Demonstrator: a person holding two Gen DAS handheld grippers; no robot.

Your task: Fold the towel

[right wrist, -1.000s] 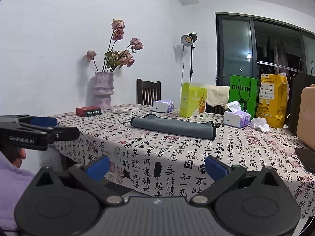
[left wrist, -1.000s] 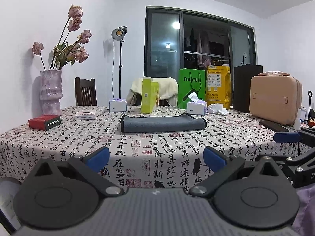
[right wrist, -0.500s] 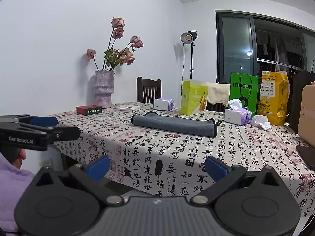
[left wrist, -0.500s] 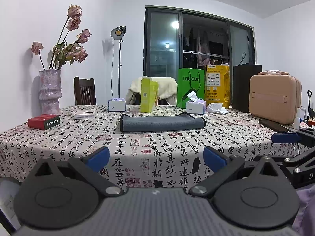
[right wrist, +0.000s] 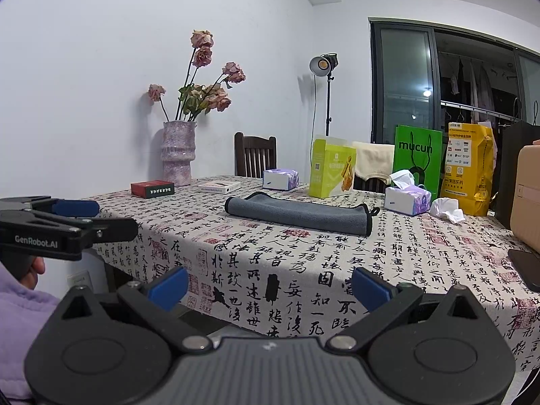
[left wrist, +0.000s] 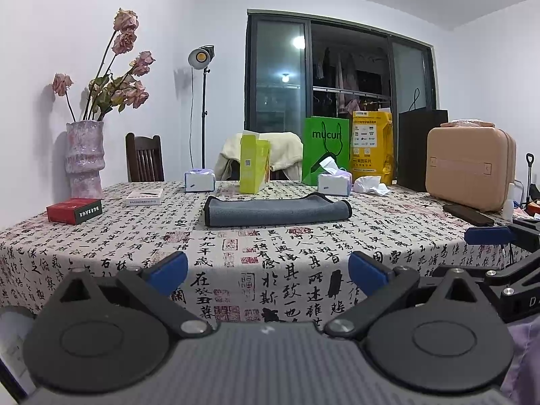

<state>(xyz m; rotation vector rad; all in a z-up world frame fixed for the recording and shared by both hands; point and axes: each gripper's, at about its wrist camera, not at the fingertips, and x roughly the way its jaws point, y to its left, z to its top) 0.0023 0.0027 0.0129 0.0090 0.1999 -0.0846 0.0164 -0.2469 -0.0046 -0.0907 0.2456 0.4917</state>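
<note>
Nearest, the left gripper [left wrist: 268,268] and the right gripper [right wrist: 270,285], black-armed with blue pads, both stand wide apart and hold nothing, poised at the near edge of the worktop [left wrist: 236,253], which is draped in a cream cloth printed with black calligraphy and red seals. Mid-worktop, well apart from both grippers, lies the grey microfibre towel [left wrist: 276,210], a soft, dark-edged band that looks already doubled lengthwise, its hanging loop at the right end. The step in hand is judged to be the approach; the next move calls for reaching forward to pinch the towel's ends or corners. Beyond stand white tissue boxes [left wrist: 199,181], a matte lime carton [left wrist: 253,163] and a mottled pink ceramic vase [left wrist: 84,158].
</note>
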